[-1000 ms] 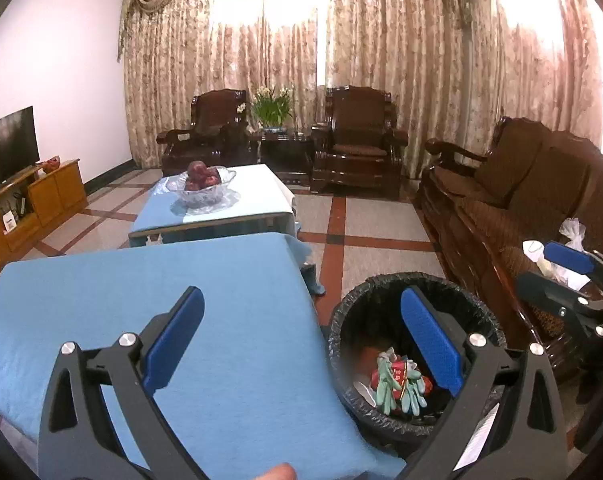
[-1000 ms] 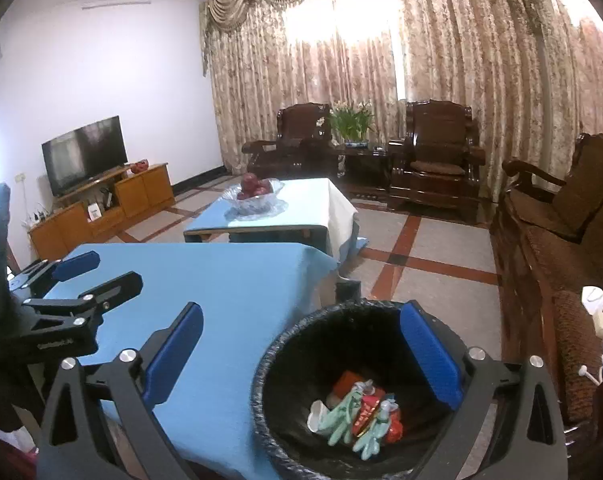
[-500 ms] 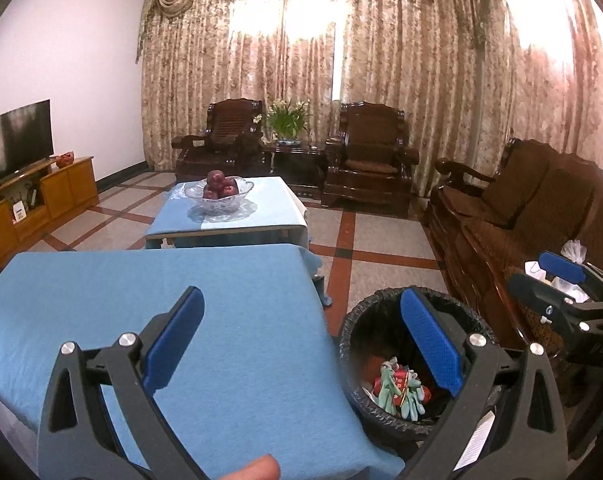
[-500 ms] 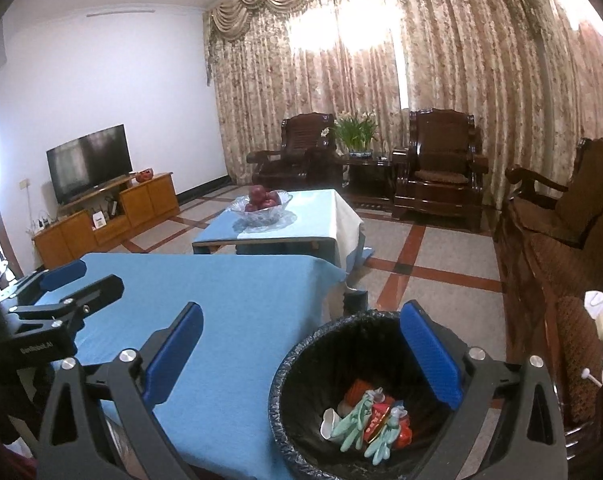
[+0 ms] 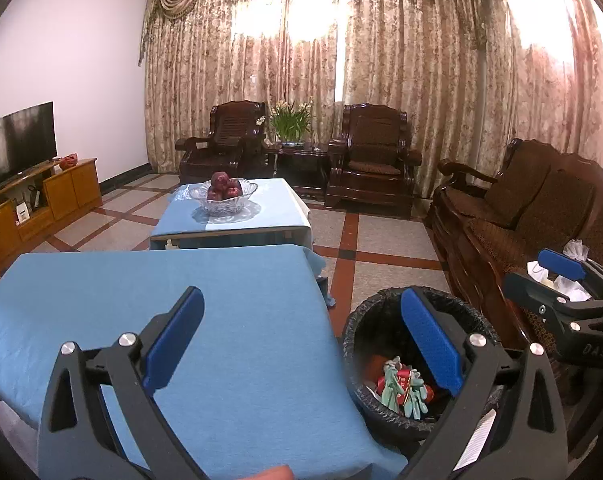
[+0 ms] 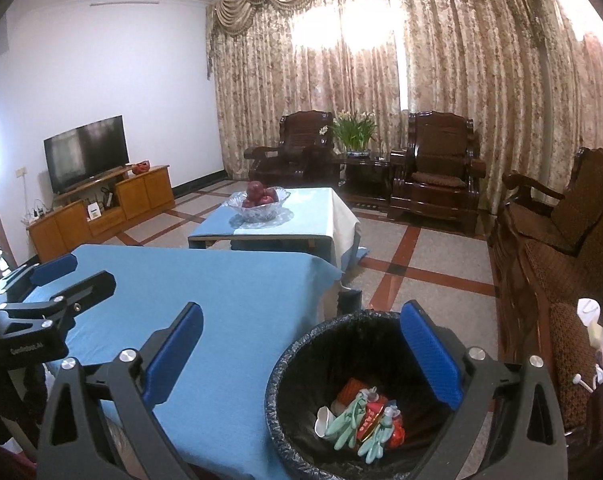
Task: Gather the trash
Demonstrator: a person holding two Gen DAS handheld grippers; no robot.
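Observation:
A black-lined trash bin (image 5: 381, 320) (image 6: 301, 364) stands on the floor beside the blue-clothed table (image 5: 181, 300) (image 6: 221, 300). Inside lie green gloves and red wrappers (image 5: 401, 390) (image 6: 361, 420). My left gripper (image 5: 301, 332) is open and empty, held above the table's right edge and the bin. My right gripper (image 6: 301, 344) is open and empty, held above the bin's near rim. Each gripper also shows in the other's view, the right one (image 5: 557, 284) near the sofa, the left one (image 6: 61, 276) over the table.
A second low table (image 5: 237, 216) holds a glass bowl of red fruit (image 5: 223, 194). A dark wooden sofa (image 5: 521, 216) with white plastic bags (image 6: 597, 328) runs along the right. Two armchairs, a plant and curtains stand at the back. A TV cabinet (image 6: 101, 208) lines the left wall.
Both grippers have risen and tilted up, so the room shows more and the bin sits lower in both views. Both stay open and empty.

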